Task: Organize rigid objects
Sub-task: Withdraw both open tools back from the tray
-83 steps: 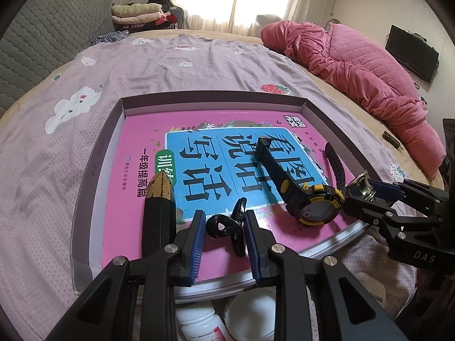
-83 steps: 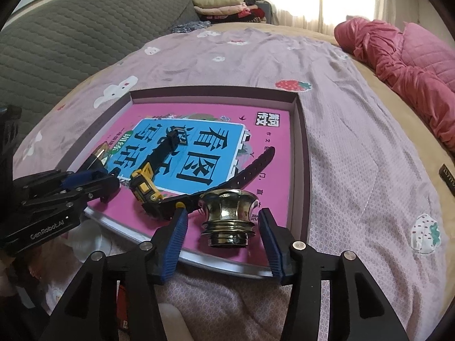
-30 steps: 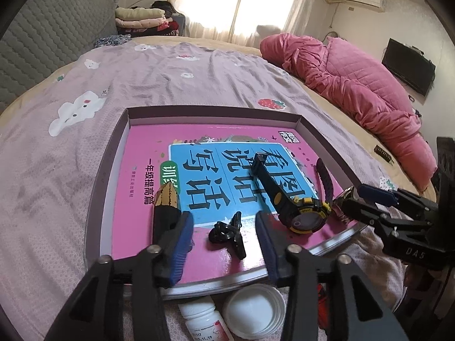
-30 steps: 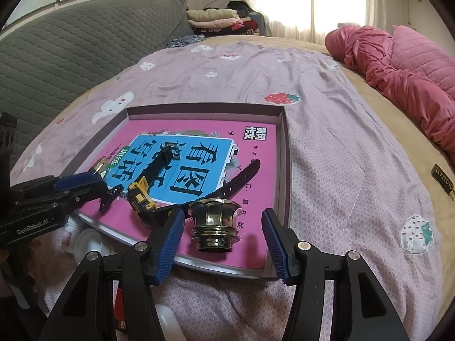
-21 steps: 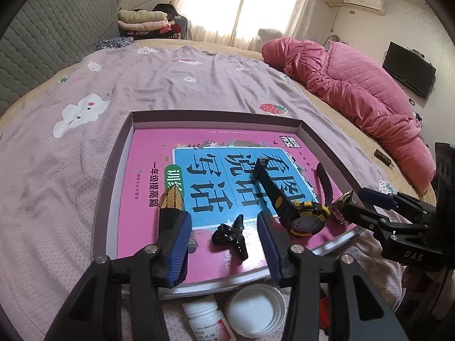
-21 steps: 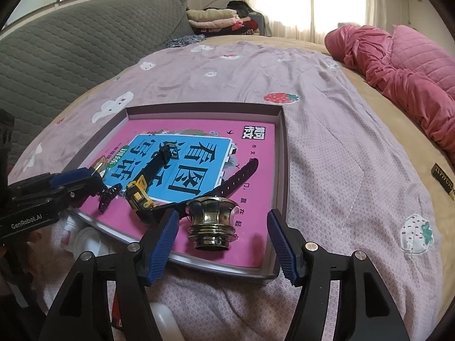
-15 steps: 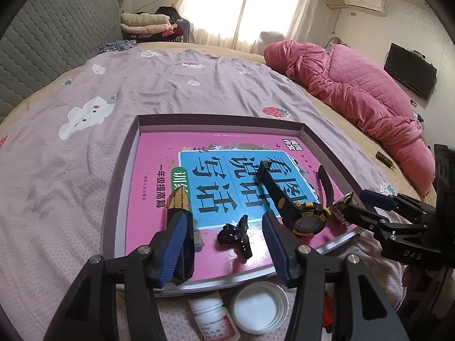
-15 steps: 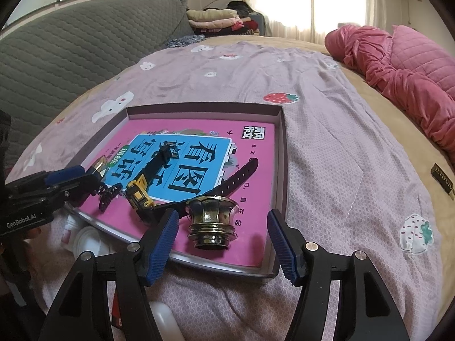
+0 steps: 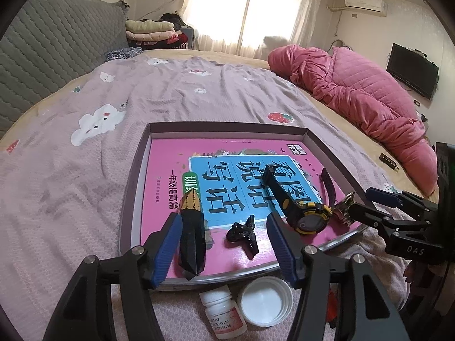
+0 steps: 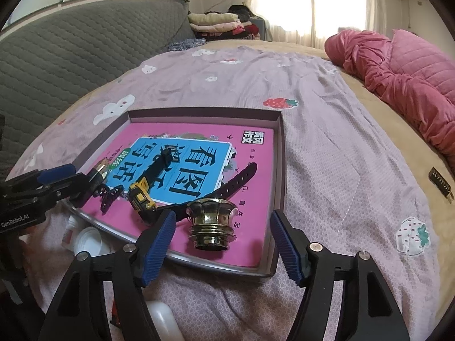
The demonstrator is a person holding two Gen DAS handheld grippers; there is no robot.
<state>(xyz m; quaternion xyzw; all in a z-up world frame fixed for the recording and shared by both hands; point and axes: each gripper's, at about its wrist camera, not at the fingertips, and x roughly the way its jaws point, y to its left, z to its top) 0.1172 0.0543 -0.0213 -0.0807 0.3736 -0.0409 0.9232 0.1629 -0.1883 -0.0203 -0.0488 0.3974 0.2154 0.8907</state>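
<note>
Tray [image 9: 136, 167]: 1 watch [image 9: 308, 217], 1 knob [image 10: 212, 224], 1 clip [image 9: 243, 234]

A shallow dark purple tray [image 9: 136, 167] sits on a mauve bedsheet [image 9: 85, 170] printed with white clouds and red strawberries. Inside the tray lies a bright pink book [image 9: 170, 164] with a blue panel of black characters. On the book: a black and yellow watch [image 9: 308, 217], a black hair claw [image 9: 243, 234], a black and gold pen-shaped case [image 9: 192, 236], and a shiny brass knob [image 10: 212, 227]. Below the tray stands a white bottle [image 9: 224, 316] with a pink label. Beyond the tray, a pink quilt [image 9: 355, 93].
</note>
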